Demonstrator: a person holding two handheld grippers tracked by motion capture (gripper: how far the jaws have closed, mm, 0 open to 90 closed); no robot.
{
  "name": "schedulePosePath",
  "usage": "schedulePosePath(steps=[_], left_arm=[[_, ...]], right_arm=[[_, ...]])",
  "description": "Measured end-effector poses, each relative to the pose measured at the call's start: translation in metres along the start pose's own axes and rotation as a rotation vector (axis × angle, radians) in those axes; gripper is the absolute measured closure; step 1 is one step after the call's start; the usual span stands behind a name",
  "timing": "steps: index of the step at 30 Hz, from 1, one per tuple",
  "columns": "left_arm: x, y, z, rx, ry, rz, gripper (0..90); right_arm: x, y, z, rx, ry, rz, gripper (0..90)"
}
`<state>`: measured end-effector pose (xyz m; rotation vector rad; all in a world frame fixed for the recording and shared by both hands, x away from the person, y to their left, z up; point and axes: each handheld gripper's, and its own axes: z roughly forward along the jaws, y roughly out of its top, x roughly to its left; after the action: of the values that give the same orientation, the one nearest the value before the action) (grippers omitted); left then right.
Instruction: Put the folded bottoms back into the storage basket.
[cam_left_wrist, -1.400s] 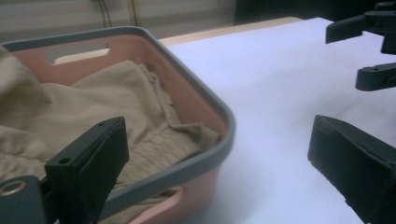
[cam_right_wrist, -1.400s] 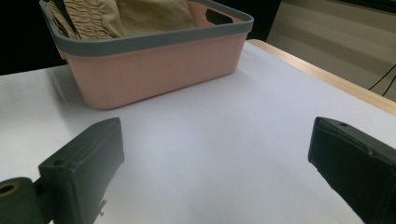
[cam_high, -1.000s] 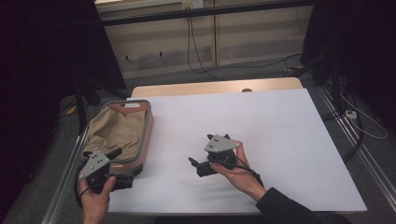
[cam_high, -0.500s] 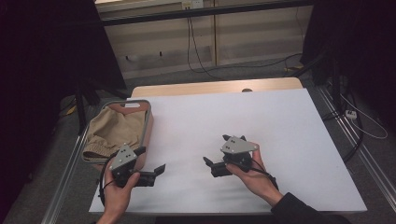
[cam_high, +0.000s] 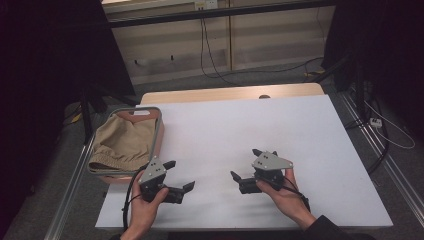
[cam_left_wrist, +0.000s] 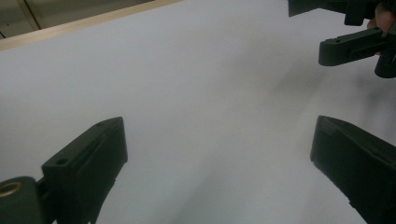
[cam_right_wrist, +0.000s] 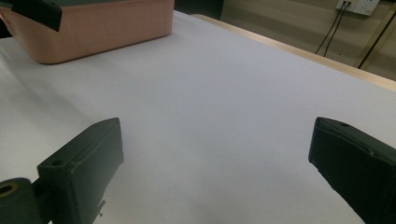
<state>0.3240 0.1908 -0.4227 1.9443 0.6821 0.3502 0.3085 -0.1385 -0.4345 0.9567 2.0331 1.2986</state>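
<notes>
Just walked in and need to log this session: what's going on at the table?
A person sits at a white table with a two-jaw gripper in each hand. The left gripper and the right gripper are both open and hold nothing, poised over bare tabletop near the front edge, jaws turned toward each other. At the table's left edge sits a pink basket with a grey rim, and a tan cloth lies bunched inside it. Neither gripper touches the basket or the cloth.

A white table (cam_high: 310, 150) stands before a pale wall (cam_high: 165, 45), flanked by seemingly dark curtains (cam_high: 45, 75).
</notes>
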Motion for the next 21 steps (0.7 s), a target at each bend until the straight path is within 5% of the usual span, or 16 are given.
schedulePosePath(steps=[4,6,21], left_arm=[[-0.005,-0.007,0.002,-0.012,0.039,0.008,4.5],[-0.006,-0.009,0.005,0.002,0.009,0.014,4.5],[0.001,-0.016,0.005,0.007,0.032,-0.016,4.4]], right_arm=[[-0.002,-0.007,-0.006,0.013,-0.016,0.004,3.1],[-0.005,-0.007,-0.011,0.008,-0.031,0.013,3.1],[-0.024,-0.022,-0.049,-0.011,-0.123,0.054,2.9]])
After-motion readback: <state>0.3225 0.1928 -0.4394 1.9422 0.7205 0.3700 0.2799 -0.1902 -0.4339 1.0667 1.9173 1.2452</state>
